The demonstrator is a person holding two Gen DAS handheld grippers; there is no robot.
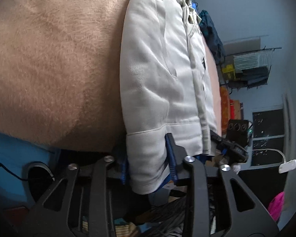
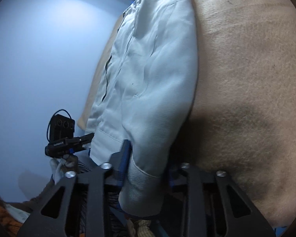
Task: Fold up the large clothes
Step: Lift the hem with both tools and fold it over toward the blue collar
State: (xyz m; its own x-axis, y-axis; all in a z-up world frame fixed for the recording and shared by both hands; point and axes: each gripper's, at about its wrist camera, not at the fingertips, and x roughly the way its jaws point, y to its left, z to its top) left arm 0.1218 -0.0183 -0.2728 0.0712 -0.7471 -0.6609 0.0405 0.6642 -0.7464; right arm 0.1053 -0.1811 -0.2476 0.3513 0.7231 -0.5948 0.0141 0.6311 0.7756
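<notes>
Left gripper point(image 1: 148, 158): jaws closed on the cuffed hem corner of the jacket point(image 1: 157, 69); cloth fills the gap and bulges below the blue pads.
Right gripper point(image 2: 146, 165): jaws clamped on the ribbed hem band at the jacket's opposite corner; the fabric bunches between the fingers.
Jacket: pale grey-white, large, laid flat on the blanket point(image 1: 49, 59), its hem end nearest both grippers, its collar end farthest off.
Jacket surface: front placket and a slanted pocket seam show; a few shallow wrinkles run across the body.
Step in hand (judged): both hem corners taken up, apparently to carry the lower edge over toward the collar.
Doing it well (judged): lift both corners together and level, keep the hem taut between them, and lay it down square to the collar so no slack creases underneath.
Risk (judged): thick bunched cuffs may slip from the pads if one side pulls ahead.
Hand pose: each gripper angles downward toward the jacket from the hem side, one at either corner; the left gripper also shows beside the jacket's hem in the right wrist view.
Blanket: tan, fuzzy, spread beneath and beside the jacket.
Wall point(image 2: 39, 49): pale blue, beyond the jacket.
Shelf rack point(image 1: 250, 67): cluttered, well beyond the jacket.
</notes>
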